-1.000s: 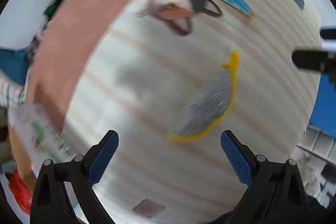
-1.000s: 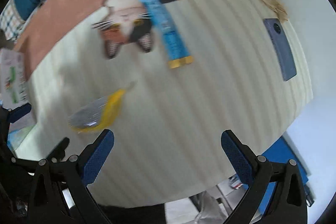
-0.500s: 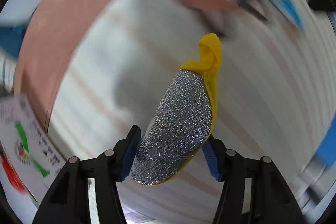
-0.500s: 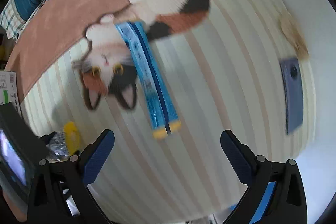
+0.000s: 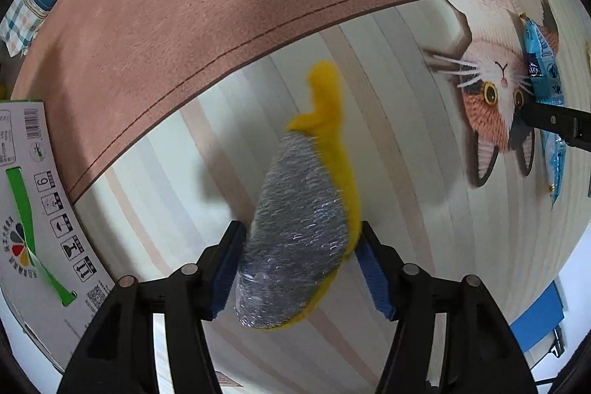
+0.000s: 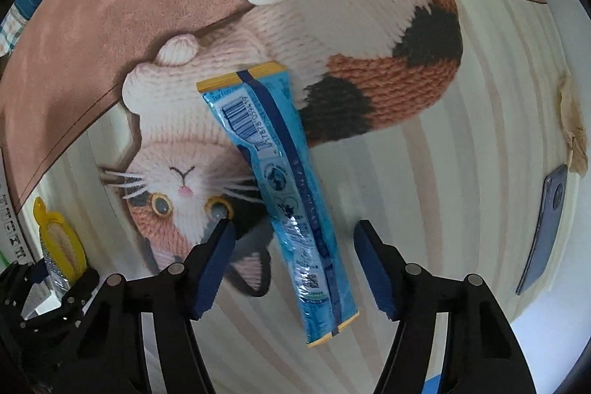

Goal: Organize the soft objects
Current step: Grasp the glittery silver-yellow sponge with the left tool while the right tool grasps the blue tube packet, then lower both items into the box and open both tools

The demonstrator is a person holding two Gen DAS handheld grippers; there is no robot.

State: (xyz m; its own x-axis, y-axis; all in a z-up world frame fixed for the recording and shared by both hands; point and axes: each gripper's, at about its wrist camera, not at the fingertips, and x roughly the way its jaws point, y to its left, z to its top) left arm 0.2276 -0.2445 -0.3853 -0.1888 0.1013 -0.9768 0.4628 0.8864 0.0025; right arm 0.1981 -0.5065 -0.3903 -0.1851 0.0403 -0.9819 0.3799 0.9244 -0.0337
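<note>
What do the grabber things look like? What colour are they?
Both the left gripper and the right gripper look alike: shiny black plastic frames shaped like a V, round silver screws on top, and flat blue pads lining the jaws. No cables, markings or sleeves show.

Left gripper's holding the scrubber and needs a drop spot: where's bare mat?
Bare striped mat lies between the blue pouch and the phone. The pink band above the scrubber is also bare. The cat print under the pouch, beneath the right gripper, is crowded.

Bright, even daylight; soft shadows, slight motion blur on the sponge (image 5: 303,231), heavy fisheye edge bending.
</note>
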